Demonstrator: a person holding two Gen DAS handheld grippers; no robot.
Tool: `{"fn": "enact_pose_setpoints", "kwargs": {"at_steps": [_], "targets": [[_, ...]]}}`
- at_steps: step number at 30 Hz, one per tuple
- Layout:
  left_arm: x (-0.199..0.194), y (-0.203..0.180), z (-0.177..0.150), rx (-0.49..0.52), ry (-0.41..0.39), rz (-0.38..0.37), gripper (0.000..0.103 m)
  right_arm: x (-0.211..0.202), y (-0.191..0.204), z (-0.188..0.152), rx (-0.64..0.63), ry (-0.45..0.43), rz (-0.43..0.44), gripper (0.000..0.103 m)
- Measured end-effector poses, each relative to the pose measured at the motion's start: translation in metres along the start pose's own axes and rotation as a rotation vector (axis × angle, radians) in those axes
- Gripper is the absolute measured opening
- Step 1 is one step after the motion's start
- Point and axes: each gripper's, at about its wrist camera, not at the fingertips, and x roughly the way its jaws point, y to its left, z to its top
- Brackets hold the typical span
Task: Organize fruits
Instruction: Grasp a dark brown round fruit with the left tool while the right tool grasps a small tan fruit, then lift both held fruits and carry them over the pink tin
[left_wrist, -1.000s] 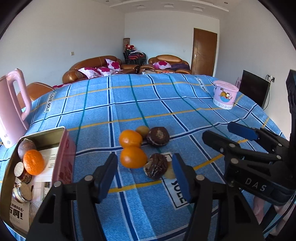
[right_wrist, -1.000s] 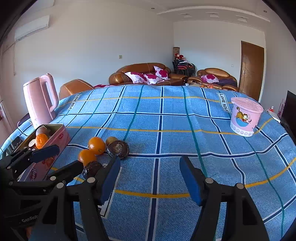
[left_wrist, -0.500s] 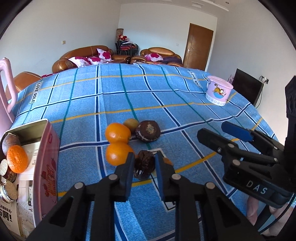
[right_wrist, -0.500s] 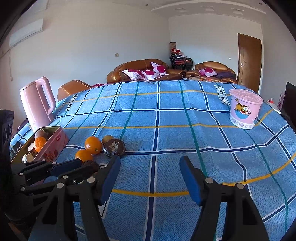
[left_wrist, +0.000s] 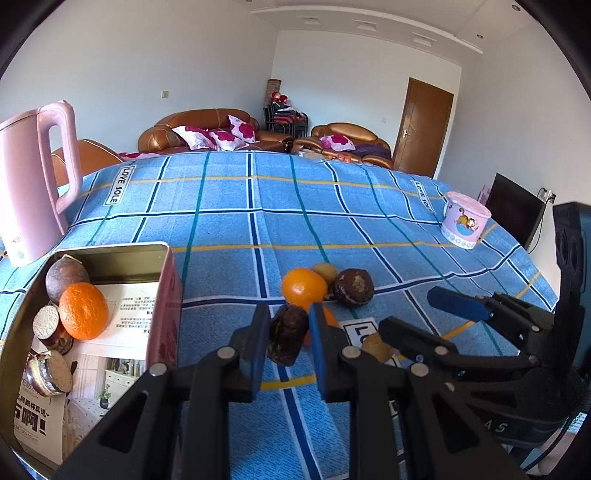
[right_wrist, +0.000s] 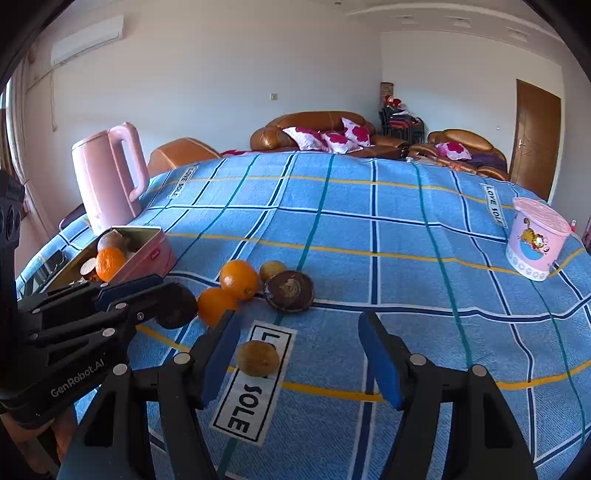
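Both wrist views look low across the blue-checked cloth (left_wrist: 332, 221), sharing the fruit cluster (right_wrist: 258, 284).

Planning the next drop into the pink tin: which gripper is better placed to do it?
Left. The left gripper is shut on a dark fruit, and the pink tin lies on its side. The right gripper stands open, holding nothing.

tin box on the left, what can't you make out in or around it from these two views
- Tin box, left wrist view: bottom corner cut by the frame edge.
- Tin box, right wrist view: the left gripper hides its near end.
- Second orange, left wrist view: mostly behind a blue pad.
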Motion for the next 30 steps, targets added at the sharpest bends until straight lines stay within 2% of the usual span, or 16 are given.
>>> {"fn": "enact_pose_setpoints", "kwargs": {"at_steps": [3,5,9,12,14,22,30], "targets": [[-0.002,0.002,0.001,-0.006,-0.016,0.007,0.023,0.012,0.005,0.000,-0.015,0.054,0.036,0.063],[-0.001,0.001,0.001,0.005,-0.024,0.021,0.023,0.021,0.007,0.000,-0.014,0.099,0.068,0.055],[-0.001,0.003,0.002,-0.004,-0.029,0.016,0.023,0.029,0.010,-0.003,-0.022,0.149,0.085,0.050],[-0.003,0.003,0.001,-0.003,-0.039,0.019,0.023,0.035,0.010,-0.005,-0.015,0.186,0.102,0.040],[-0.004,0.003,0.001,-0.003,-0.043,0.018,0.023,0.034,0.008,-0.006,-0.003,0.180,0.116,0.032],[-0.008,0.001,0.001,0.004,-0.066,0.021,0.023,0.024,0.008,-0.004,-0.009,0.129,0.096,0.032],[-0.012,0.003,0.001,-0.006,-0.086,0.018,0.023,0.006,0.010,-0.002,-0.019,0.023,0.078,0.032]]}}
